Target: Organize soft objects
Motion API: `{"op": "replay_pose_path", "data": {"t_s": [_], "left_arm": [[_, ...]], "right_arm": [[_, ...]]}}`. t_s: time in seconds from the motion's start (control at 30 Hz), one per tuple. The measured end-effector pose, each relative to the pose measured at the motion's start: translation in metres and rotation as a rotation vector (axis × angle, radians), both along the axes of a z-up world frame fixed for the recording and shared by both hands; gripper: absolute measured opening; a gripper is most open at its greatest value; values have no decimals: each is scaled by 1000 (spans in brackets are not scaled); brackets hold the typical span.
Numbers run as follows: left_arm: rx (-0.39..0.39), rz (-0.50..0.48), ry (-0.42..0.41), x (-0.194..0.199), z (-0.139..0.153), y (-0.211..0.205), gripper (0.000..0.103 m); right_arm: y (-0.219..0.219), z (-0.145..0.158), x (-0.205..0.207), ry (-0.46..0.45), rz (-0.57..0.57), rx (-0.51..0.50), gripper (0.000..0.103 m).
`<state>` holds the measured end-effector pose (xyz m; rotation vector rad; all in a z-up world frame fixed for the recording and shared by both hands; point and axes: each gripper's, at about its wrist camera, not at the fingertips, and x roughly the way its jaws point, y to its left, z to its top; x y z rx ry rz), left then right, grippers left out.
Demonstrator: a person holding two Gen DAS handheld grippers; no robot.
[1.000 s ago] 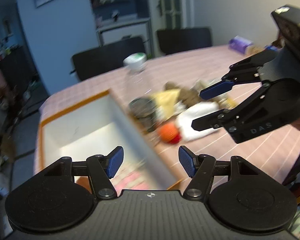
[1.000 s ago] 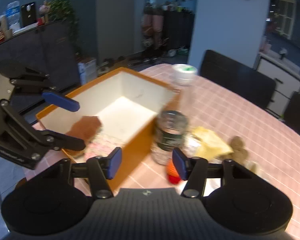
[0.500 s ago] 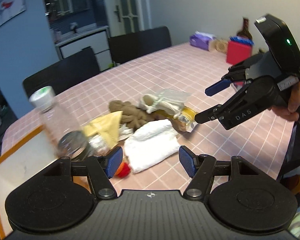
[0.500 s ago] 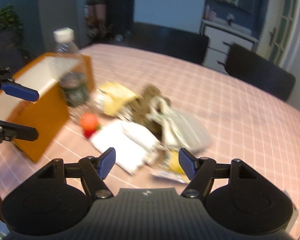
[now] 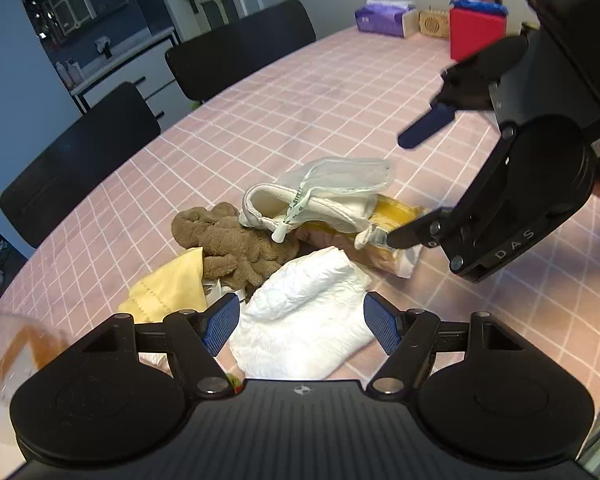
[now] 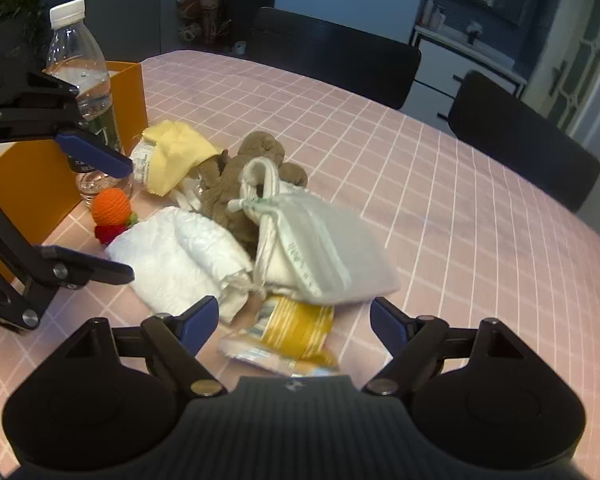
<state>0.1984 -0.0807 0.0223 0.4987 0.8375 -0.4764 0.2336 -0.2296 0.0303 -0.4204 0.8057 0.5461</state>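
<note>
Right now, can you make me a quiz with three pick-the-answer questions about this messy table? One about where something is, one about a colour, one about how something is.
1. What stands right beside the water bottle?
A. orange box
B. red box
C. tissue pack

2. What colour is the knitted ball?
A. blue
B. orange
C. green

3. How is the bottle?
A. lying down
B. upright, capped
C. upright, uncapped

Answers:
1 A, the orange box stands right behind it.
2 B, its yarn is bright orange.
3 B, it stands with its white cap on.
</note>
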Motion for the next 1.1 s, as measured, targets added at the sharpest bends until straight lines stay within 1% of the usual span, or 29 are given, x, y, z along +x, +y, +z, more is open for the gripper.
{"op": "replay_pose_path", "data": {"t_s": [0.1,0.2,0.23,0.27,0.3,0.33,0.37,0.4,0.43,0.53,0.67,0.73,0.83,0.93,1.0,1.03,1.1], "left_arm": [[-8,3,23,10,-5,0,83],[0,-2,40,17,-10,-3,83],[3,-3,45,19,-12,-4,83],[6,-4,49,22,-14,-5,83],[9,-6,53,24,-16,-5,83],[10,-8,56,26,-18,-6,83],[12,-11,60,28,-20,-7,83],[15,-15,63,29,-22,-7,83],[21,-21,66,30,-24,-8,84],[39,-40,72,33,-30,-11,85],[52,-79,89,37,-40,-18,88],[69,-97,83,38,-46,-22,88],[96,-108,98,43,-55,-26,88],[82,-87,125,47,-61,-26,86],[65,-59,148,49,-62,-25,72],[54,-41,159,50,-62,-24,68],[48,-12,174,47,-61,-24,52]], "right_arm": [[-3,2,13,8,9,36,81],[-6,3,25,32,9,77,73],[-7,2,29,41,8,89,67],[-7,1,32,54,8,99,57],[-8,-1,34,70,9,108,51],[-8,-2,37,86,12,115,38],[-7,-5,38,99,13,118,19],[-6,-7,37,112,14,117,11],[-6,-9,37,121,12,116,7],[-10,-10,31,108,11,98,1],[-21,-8,19,108,-7,59,0],[-31,-10,13,136,-13,58,0],[-44,-13,0,185,-14,57,0],[-51,-17,-17,211,-10,29,0],[-55,-21,-28,233,-8,15,0],[-56,-23,-33,242,-7,7,0],[-59,-26,-42,254,-6,-7,1]]}}
